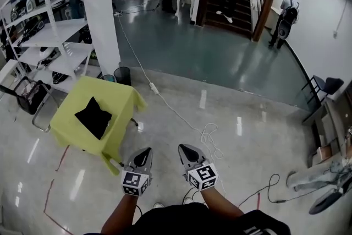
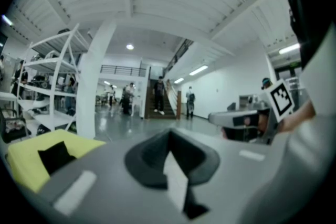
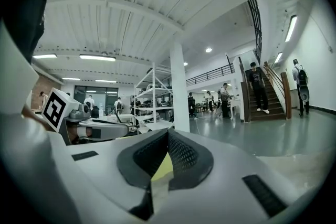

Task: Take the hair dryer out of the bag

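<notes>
**A:** Where's the bag (image 1: 93,116)?

**B:** On the tabletop (image 1: 122,93), which is draped in a yellow-green cloth (image 1: 113,143). The bag is black, soft and limp, lying flat in a rough diamond with pointed corners. Its opening and contents can't be made out, so the hair dryer is not visible.

**A:** And the grippers?

**B:** Both are well apart from it, over the glossy floor (image 1: 247,135), close to the person's body. The left gripper (image 1: 146,150) has its fingers (image 2: 149,157) pressed together on nothing. The right gripper (image 1: 183,147) is the same, with dark, grid-textured fingers (image 3: 184,157) in pale grey shells.

**A:** Other containers?

**B:** A dark round bin (image 1: 122,75) sits beside the white pillar (image 1: 102,8). I can't tell what's inside.
</notes>
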The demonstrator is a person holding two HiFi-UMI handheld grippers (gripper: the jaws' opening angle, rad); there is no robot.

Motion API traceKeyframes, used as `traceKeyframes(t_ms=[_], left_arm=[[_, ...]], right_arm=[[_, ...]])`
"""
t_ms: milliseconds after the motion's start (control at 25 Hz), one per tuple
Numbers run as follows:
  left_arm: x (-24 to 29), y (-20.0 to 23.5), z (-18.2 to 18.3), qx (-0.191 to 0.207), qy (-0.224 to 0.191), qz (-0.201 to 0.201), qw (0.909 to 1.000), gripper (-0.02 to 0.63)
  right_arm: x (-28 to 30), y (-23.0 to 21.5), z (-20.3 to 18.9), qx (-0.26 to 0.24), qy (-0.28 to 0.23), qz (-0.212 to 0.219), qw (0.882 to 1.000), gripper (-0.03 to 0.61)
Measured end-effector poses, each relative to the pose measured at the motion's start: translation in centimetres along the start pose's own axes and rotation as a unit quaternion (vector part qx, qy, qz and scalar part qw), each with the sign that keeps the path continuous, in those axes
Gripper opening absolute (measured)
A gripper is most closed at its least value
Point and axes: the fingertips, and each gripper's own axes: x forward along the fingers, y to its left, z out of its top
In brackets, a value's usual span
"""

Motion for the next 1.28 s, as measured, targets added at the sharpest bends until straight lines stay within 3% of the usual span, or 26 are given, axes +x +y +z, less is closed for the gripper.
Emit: traceKeyframes(t_ms=[240,560,920,1280], left_arm=[[-0.6,1.4,-0.8,-0.001,0.003,-0.005,1.0000,0.006],[1.5,4.6,-0.2,-0.003,0.000,0.014,0.9999,0.006],[5.0,10.8,2.4,0.020,-0.010,0.083,0.9963,0.006],[9.0,16.1,3.0,0.014,-0.013,0.160,0.9870,0.006]], right_arm=[[0.8,0.8,-0.3,0.002,0.006,-0.014,1.000,0.006],[5.0,-0.3,-0.2,-0.005,0.007,0.011,1.000,0.006],[13.3,-2.4,1.9,-0.012,-0.006,0.073,0.997,0.006],[21.0,-5.1,3.1,-0.017,-0.015,0.144,0.989,0.006]])
